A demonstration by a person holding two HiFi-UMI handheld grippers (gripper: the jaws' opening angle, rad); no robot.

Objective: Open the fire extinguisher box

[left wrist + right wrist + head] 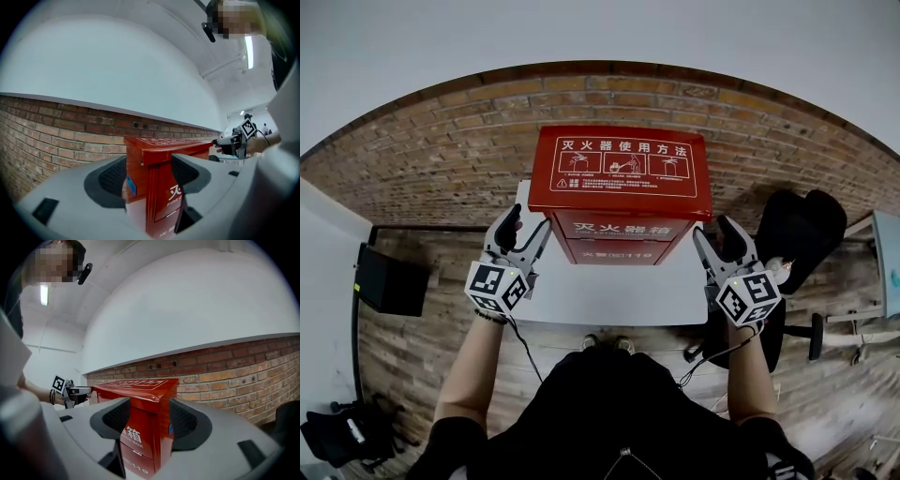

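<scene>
1. Head view showed the fire extinguisher box standing on the white table against the brick wall, with the left gripper and right gripper on either side of it.
2. Both grippers had their jaws spread wide and empty. Each framed a front corner of the box without touching it.
3. The sloped lid looked like glossy painted sheet metal, so pads could have slipped off its overhanging lip. A one-sided lift might have twisted the lid or skidded the box across the smooth tabletop.
4. The box was tall, red and sharp-edged. The pads were black and ribbed, and the brick looked rough.
</scene>
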